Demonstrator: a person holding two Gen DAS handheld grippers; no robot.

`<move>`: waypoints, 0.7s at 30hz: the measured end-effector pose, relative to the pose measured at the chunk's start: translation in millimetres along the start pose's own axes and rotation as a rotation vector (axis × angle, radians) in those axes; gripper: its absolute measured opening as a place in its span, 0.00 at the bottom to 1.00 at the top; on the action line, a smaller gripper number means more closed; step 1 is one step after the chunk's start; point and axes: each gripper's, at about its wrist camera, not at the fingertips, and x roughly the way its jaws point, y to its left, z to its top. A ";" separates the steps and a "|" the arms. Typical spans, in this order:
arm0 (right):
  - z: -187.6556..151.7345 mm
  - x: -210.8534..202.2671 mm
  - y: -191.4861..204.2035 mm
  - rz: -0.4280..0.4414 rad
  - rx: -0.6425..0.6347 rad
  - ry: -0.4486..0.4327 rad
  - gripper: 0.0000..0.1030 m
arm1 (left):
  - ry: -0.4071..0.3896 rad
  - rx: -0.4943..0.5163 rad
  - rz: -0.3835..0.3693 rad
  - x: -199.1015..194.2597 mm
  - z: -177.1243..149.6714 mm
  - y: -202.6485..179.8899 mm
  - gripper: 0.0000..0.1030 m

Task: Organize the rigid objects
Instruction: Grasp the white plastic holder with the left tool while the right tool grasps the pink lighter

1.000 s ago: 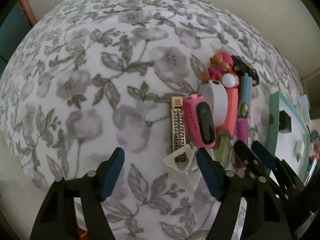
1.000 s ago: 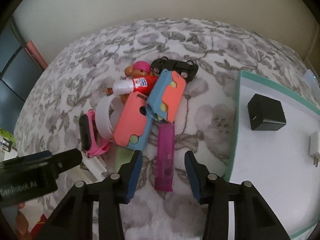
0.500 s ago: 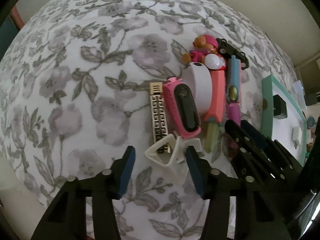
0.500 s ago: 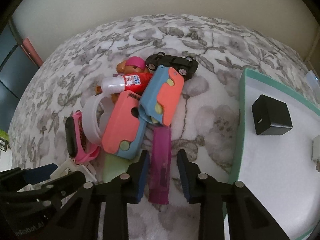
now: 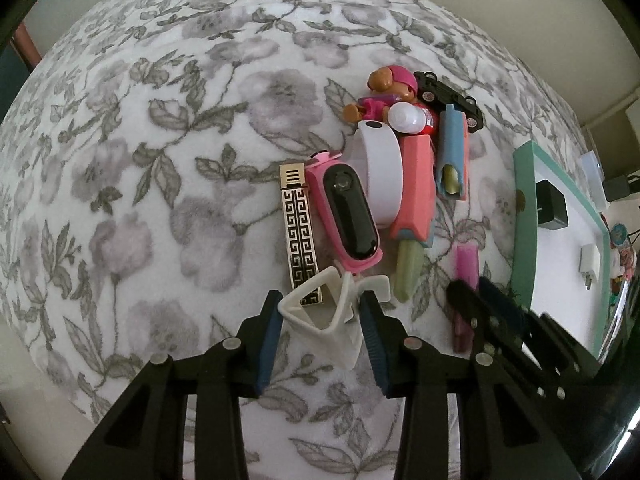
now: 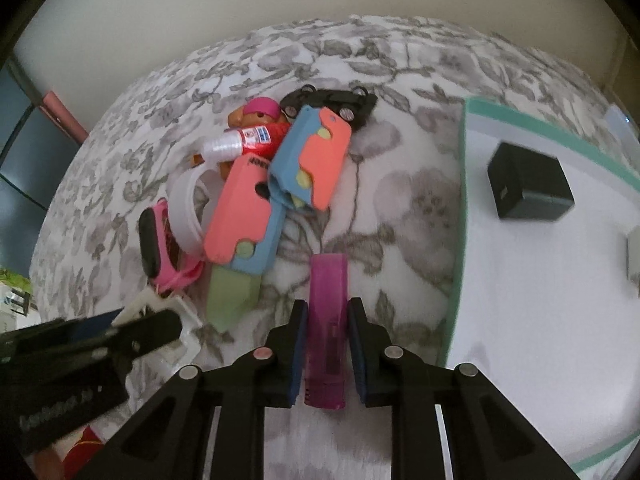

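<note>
A heap of small rigid items lies on a floral cloth. My left gripper [image 5: 322, 320] points down over a white hollow plastic piece [image 5: 344, 344]; its jaws are closing and both pads touch the piece's sides. My right gripper [image 6: 326, 332] is also closing, with its pads against a translucent purple lighter [image 6: 326, 288]. Just beyond the white piece lie a gold patterned clip [image 5: 298, 232], a pink smart band [image 5: 348, 216] and a white ring band [image 5: 380, 172]. From the left wrist view, the right gripper [image 5: 480, 300] shows with the purple lighter [image 5: 467, 264].
Two coral-and-blue toy knives [image 6: 240, 208], a red glue bottle [image 6: 248, 140], a toy dog figure [image 5: 390, 80] and a black toy car [image 5: 444, 92] crowd the heap. At the right, a teal-rimmed white tray [image 6: 462, 200] holds a black charger cube [image 6: 528, 184] and a white plug [image 5: 590, 260].
My left gripper slid over the white plastic piece and its jaws narrowed onto it. The right jaws narrowed from well apart to touching the purple lighter, which has stayed in place.
</note>
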 end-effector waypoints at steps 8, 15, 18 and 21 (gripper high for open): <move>-21.9 -8.2 5.2 -0.026 -0.036 0.046 0.21 | -0.008 0.006 0.016 1.0 0.4 -2.8 0.39; -34.9 -18.7 -2.8 0.013 0.008 0.054 0.21 | -0.017 -0.006 0.014 -1.6 -0.3 -1.1 0.39; -35.4 -28.0 -9.7 0.032 0.037 0.032 0.21 | -0.042 -0.011 0.010 -9.2 -0.1 0.7 0.35; -33.2 -39.1 -13.6 0.054 0.052 0.000 0.21 | -0.066 -0.001 0.006 -17.1 0.1 -1.7 0.31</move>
